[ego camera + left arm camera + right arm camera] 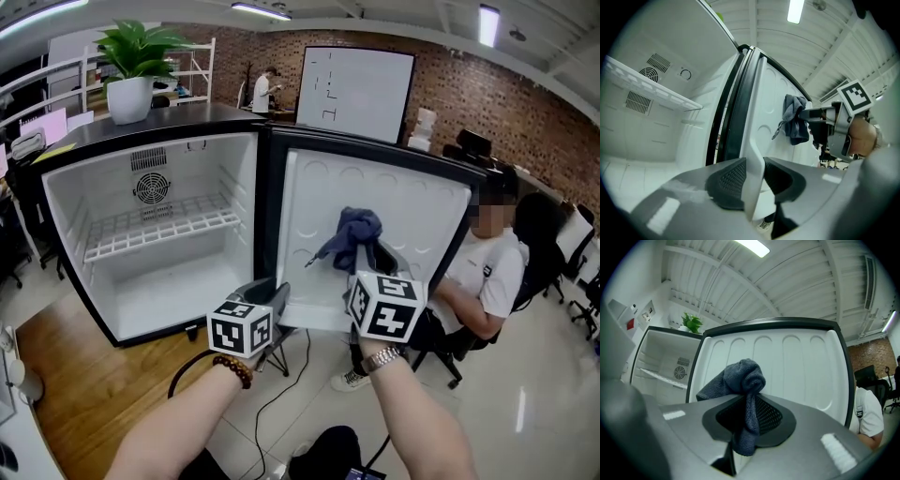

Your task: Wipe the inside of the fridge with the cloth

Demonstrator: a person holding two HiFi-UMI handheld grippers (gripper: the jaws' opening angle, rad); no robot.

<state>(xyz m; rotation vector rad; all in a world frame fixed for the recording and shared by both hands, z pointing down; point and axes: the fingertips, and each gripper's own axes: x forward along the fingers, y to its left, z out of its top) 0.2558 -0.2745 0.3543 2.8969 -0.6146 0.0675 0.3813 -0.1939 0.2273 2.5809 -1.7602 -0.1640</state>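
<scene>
Cloth on the fridge door
Your right gripper pinches the cloth against it; your left gripper clamps its lower edge.

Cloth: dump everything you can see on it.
The cloth is dark blue-grey with a looped, terry-like pile, and it is crumpled rather than folded. The right claw is shut on its middle. A rolled wad bulges above the jaws and a tail hangs below them. In the head view a thin strand dangles from its left side. It is held up in front of the white inner liner of the open fridge door. Whether it touches the liner cannot be told.
</scene>
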